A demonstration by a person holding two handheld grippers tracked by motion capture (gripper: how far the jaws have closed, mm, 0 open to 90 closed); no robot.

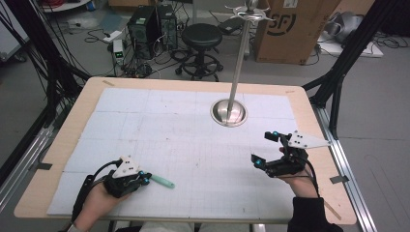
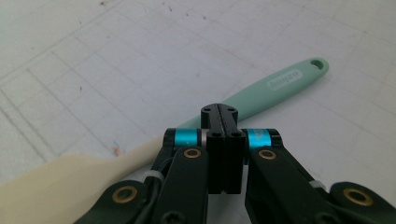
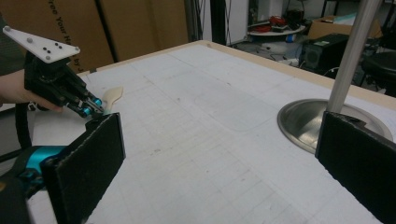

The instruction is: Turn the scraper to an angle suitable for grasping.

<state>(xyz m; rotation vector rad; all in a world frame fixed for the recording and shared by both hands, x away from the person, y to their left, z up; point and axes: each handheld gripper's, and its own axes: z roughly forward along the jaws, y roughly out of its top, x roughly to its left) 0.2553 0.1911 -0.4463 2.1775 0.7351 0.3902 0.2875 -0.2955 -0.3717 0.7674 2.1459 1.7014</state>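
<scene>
Plainly, the left gripper [image 1: 145,178] is clamped on a spatula [image 2: 261,91], its jaws pressed together over the neck where the mint-green handle meets the cream blade; the spatula is held near the front left of the white mat [image 1: 183,130], handle pointing toward the table's middle. The right gripper [image 1: 265,149] is held with its jaws wide apart and nothing between them, over the right side of the mat, well apart from the spatula.

A slip is judged the main risk; the grip is taken on a narrow, smooth neck, so the long handle could swing or rotate between the pads if the hand is moved quickly. A knock against the steel stand [image 1: 239,63] is also possible, should the handle be carried toward its round base [image 1: 228,112].

The clamp itself is shown closely in the left gripper view, with the hanging hole and the embossed lettering on the handle; the blade is seen there as a blurred cream shape beside the jaws. In the right gripper view the blade tip [image 3: 112,95] is seen beyond the left gripper [image 3: 95,106], which the high view hides under the hand; the layout of table, stand and both hands is given by the high view.
</scene>
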